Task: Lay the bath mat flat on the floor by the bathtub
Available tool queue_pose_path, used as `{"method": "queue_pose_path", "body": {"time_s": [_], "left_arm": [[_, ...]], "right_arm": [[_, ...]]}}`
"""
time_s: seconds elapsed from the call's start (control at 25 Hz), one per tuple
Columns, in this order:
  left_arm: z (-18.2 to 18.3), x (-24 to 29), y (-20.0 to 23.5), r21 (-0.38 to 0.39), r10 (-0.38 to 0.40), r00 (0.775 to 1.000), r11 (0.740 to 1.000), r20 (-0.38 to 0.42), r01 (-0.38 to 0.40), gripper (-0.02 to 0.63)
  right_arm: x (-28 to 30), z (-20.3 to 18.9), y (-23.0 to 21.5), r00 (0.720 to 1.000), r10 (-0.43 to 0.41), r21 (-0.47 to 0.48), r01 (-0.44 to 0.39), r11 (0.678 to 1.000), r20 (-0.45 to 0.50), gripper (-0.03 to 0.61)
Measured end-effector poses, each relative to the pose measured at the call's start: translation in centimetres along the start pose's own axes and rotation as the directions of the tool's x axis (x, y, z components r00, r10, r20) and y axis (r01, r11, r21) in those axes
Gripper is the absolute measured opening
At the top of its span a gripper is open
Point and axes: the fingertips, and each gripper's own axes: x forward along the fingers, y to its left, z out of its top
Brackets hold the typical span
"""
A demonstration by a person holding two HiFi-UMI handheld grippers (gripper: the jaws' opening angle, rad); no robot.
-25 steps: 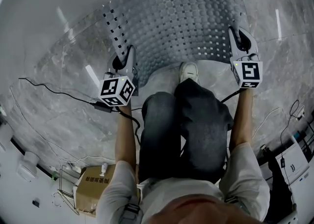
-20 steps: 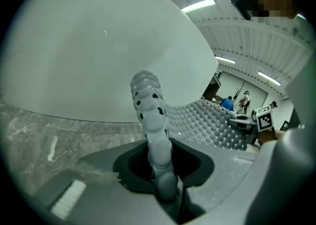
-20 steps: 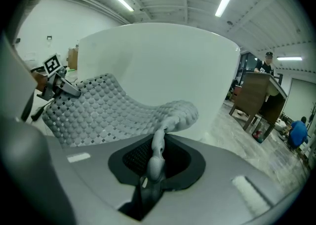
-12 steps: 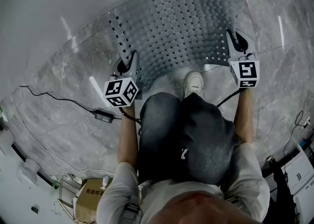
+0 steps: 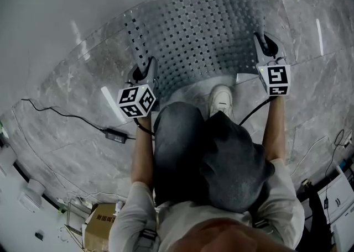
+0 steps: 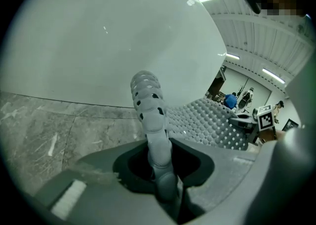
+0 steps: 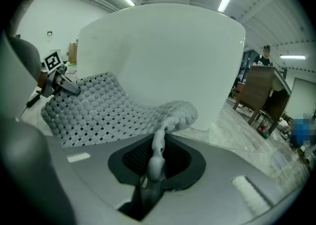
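Here, the left gripper (image 5: 146, 71) has its fingers clamped on the near left corner of the mat (image 5: 199, 32). The mat sags between both grippers over the marble floor (image 5: 66, 129), its far edge by the tub (image 5: 66, 2). A shoe (image 5: 221, 99) stands at its near edge. The right gripper (image 5: 262, 43) has its fingers pinching the near right corner.

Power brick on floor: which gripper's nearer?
Left. Left gripper holds the mat corner on the same side as the power brick; right gripper holds the opposite corner, across the mat.
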Motion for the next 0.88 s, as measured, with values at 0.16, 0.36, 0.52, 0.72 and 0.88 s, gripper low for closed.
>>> {"method": "queue_pose_path", "body": {"time_s": [0.16, 0.36, 0.52, 0.72, 0.88], "left_arm": [[-0.5, 0.9, 0.8, -0.003, 0.016, 1.0, 1.0, -0.007, -0.016, 0.087], [-0.8, 1.7, 1.6, -0.002, 0.035, 0.999, 0.999, -0.018, -0.035, 0.087], [-1.0, 2.2, 2.4, -0.006, 0.053, 0.998, 0.999, -0.033, -0.053, 0.087], [-1.3, 2.8, 2.9, -0.018, 0.069, 0.996, 0.997, -0.055, -0.07, 0.087], [-1.3, 3.0, 3.3, -0.025, 0.072, 0.996, 0.997, -0.062, -0.073, 0.087]], "right_arm": [[1.3, -0.5, 0.1, 1.0, 0.01, -0.008, -0.01, 1.0, -0.008, 0.052], [2.7, -1.1, -0.2, 1.0, 0.017, -0.014, -0.017, 1.0, -0.018, 0.054], [3.8, -1.5, -0.3, 0.999, 0.023, -0.016, -0.023, 1.0, -0.028, 0.054], [4.7, -2.1, -0.6, 0.998, 0.023, -0.025, -0.025, 0.999, -0.05, 0.06], [5.7, -2.6, -0.5, 0.996, 0.015, -0.036, -0.019, 0.999, -0.086, 0.069]]}}
